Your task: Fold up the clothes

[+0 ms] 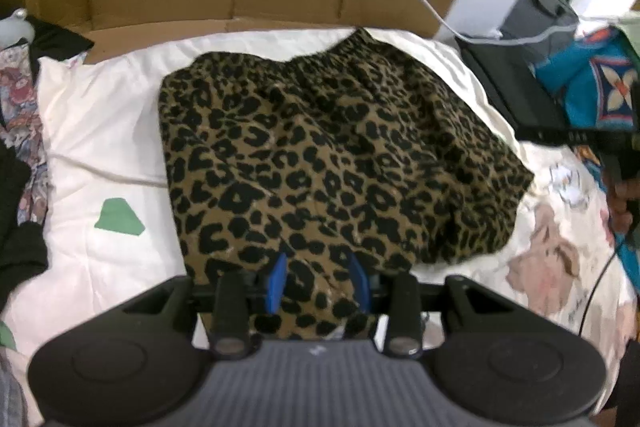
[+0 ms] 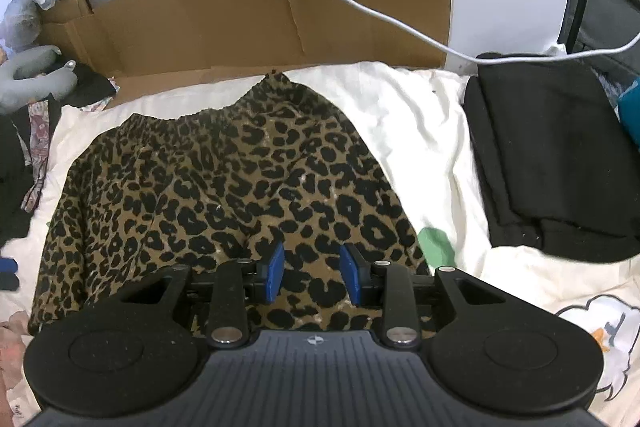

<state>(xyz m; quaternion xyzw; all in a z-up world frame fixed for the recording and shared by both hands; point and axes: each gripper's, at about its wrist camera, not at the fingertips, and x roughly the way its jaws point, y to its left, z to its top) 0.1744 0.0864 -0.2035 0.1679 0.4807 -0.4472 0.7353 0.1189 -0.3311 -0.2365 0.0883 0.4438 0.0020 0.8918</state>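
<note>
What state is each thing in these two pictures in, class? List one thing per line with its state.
Leopard skirt: spread on the bed, near hem lifted between both grippers.
Left gripper: part open, skirt fabric between its blue pads.
Right gripper: part open, skirt fabric between its pads.
Black garment: folded, lying to the right of the skirt.
Cardboard box: flattened open, standing behind the bed.
White cable: hanging slack across the cardboard.

The near hem of the leopard-print fabric garment (image 1: 320,155) disappears behind the left claw (image 1: 318,283), whose blue fingertips (image 1: 276,283) look blurred. The folded black cloth pile (image 2: 560,155) runs off the right wrist view's right edge.
</note>
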